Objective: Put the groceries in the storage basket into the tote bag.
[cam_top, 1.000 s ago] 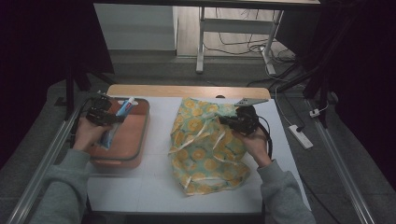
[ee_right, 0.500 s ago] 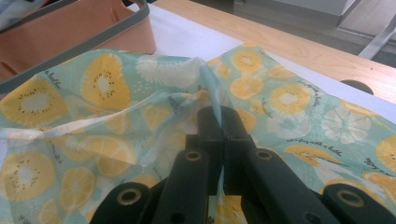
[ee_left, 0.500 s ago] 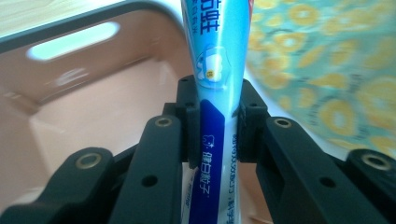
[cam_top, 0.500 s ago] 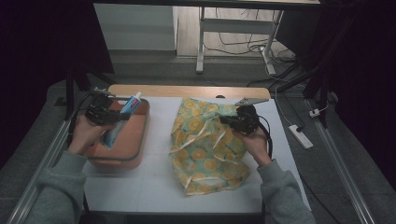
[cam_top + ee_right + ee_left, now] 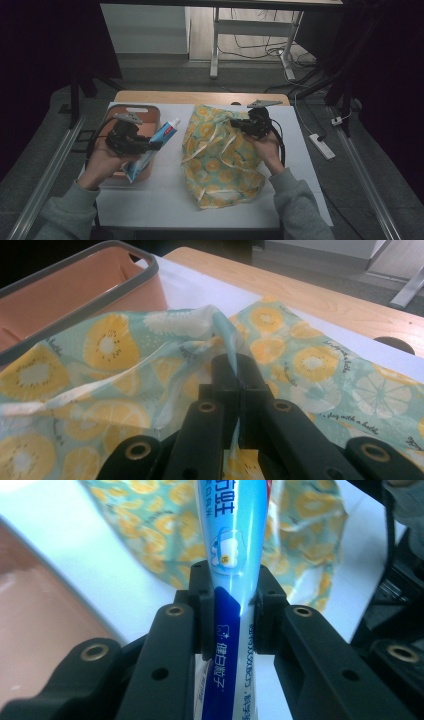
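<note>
A table (image 5: 150,200) covered with a white sheet is seen, its wooden edge left bare at the far side. A pink tray (image 5: 145,111) and a fruit-patterned bag (image 5: 220,165) are laid directly on it.

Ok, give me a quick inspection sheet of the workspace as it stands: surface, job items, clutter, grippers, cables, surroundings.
Surface: white mat over a wooden table.
Job's things: toothpaste tube held above the edge of the orange bin; fruit-print fabric bag lying on the mat, one edge lifted.
Clutter: nothing seen.
Grippers: left hand-held gripper shut on the toothpaste tube; right hand-held gripper shut on the bag's edge.
Cables: black cable looping from the right hand-held gripper; loose cables on the floor beyond the table.
Surroundings: power strip on the floor, metal rails either side, dark room.
</note>
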Tool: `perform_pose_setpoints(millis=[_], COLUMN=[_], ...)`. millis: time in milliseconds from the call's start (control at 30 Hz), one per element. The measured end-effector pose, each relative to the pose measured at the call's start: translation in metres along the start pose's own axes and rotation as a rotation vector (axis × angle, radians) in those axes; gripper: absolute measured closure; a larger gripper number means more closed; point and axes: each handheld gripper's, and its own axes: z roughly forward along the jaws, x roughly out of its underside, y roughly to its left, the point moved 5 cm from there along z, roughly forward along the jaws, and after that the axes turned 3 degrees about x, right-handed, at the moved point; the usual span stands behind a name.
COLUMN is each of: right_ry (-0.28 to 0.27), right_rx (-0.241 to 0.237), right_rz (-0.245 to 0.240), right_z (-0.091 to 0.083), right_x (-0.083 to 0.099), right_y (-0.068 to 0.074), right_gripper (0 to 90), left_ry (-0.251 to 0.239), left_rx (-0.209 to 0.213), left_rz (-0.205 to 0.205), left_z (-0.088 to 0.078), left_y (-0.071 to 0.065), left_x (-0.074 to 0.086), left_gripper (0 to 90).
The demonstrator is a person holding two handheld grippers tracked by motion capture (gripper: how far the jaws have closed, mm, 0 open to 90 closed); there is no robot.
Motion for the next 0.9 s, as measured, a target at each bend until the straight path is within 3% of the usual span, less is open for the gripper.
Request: perform_pose_setpoints(millis=[233, 433, 567, 700, 900], right_ry=[-0.008, -0.028, -0.052, -0.076, -0.115], right_rx=[-0.002, -0.007, -0.001, -0.003, -0.025], right_rz=[0.002, 0.016, 0.02, 0.021, 0.029], right_z=[0.005, 0.006, 0.001, -0.005, -0.016], right_x=[-0.004, -0.011, -0.018, -0.024, -0.025], right_y=[-0.002, 0.0, 0.004, 0.009, 0.016], right_gripper=[89.3, 89.3, 89.3, 89.2, 89.3], left_ry=[0.024, 0.066, 0.099, 0.126, 0.174], left_rx=[0.069, 0.119, 0.086, 0.089, 0.055], left_rz=[0.053, 0.108, 0.113, 0.098, 0.083], left_z=[0.021, 0.051, 0.071, 0.087, 0.108], left_y=[-0.028, -0.054, -0.057, -0.056, -0.052], left_x=[0.001, -0.006, -0.009, -0.011, -0.013], left_gripper=[75.1, 75.0, 75.0, 75.0, 74.9])
